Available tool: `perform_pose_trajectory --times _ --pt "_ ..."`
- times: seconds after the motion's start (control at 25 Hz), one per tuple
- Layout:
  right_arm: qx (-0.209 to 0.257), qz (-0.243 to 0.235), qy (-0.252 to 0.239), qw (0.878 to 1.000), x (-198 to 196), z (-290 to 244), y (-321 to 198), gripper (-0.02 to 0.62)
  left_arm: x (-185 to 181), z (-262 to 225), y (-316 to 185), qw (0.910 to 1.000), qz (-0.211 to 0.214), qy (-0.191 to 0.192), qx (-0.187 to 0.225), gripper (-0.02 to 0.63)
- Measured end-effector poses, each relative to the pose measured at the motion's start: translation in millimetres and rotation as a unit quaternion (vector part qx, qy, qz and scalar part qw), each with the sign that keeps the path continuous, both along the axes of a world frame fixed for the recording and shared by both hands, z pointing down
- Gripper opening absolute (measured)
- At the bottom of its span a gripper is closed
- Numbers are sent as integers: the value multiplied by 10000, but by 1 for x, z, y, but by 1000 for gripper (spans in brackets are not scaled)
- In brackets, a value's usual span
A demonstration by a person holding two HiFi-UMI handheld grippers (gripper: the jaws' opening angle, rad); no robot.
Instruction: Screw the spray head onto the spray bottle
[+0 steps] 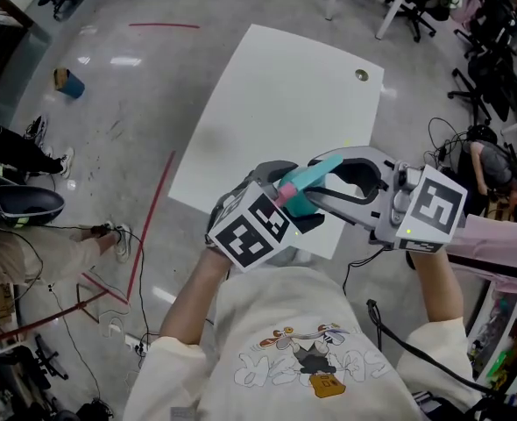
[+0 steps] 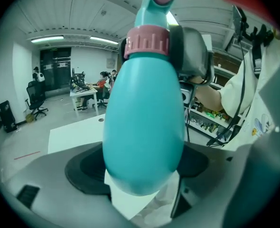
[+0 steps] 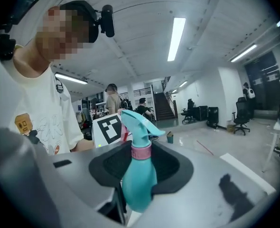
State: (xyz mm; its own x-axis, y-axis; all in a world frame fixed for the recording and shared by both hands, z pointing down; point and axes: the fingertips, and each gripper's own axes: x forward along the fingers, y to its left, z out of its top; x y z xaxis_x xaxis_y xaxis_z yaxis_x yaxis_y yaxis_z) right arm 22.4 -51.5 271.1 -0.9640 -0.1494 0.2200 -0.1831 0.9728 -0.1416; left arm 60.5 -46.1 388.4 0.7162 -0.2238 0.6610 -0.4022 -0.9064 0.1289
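the person stands at the near end of the white table [image 1: 276, 103] and holds both tools up close to the chest. the spray bottle [image 2: 142, 122] is blue-green and fat like an egg. it is up in the air between the two tools, not on the table.

the left gripper [image 2: 141, 171] is clamped on the round bottom part of the bottle, with one jaw on each side of it. the right gripper [image 3: 141, 169] comes at the bottle from the other side. its jaws are part way apart, the lower body of the bottle fills the gap between them, and they look pressed on it, so it is grasping the bottle too.

the spray head [image 3: 137, 122] sits on top of the bottle. a pink ring [image 3: 141, 152] goes around the neck, right where the head meets the bottle. i cannot tell if the head is on tight.

each tool has a cube with black and white squares. the left cube [image 1: 250, 226] is beside the bottle, and the right cube [image 1: 435, 204] is further out.

a small blue cup [image 1: 68, 83] stands on the grey floor, far from the table.
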Motion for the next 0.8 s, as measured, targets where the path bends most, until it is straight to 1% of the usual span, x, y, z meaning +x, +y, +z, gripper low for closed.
perform_pose_trajectory --times 0.12,0.28,0.44,0.56,0.64,0.68,0.72,0.8 --pt "27 307 36 9995 1 1 -7 133 -2 1 -10 9996 -265 -98 90 416" --pt "199 1006 132 9946 -8 1 -18 133 -14 0 -24 9975 -625 -202 267 416" --pt "413 1845 256 9816 -15 0 -23 133 -24 -1 -32 9942 -923 -290 468 416" --pt "427 2316 342 9713 -17 1 -23 133 -25 0 -32 9933 -1012 -275 479 416" --pt "497 2349 370 9700 -18 0 -22 135 -24 -1 -29 9942 -969 -182 426 416" --pt "521 2224 351 9729 -19 0 -20 135 -22 -2 -27 9952 -892 -104 380 416" --pt "496 1998 306 9781 -19 0 -17 135 -20 -3 -24 9966 -761 -22 324 416" --pt "209 1290 119 9913 -16 -2 -9 146 -13 -8 -16 9991 -331 113 218 416"
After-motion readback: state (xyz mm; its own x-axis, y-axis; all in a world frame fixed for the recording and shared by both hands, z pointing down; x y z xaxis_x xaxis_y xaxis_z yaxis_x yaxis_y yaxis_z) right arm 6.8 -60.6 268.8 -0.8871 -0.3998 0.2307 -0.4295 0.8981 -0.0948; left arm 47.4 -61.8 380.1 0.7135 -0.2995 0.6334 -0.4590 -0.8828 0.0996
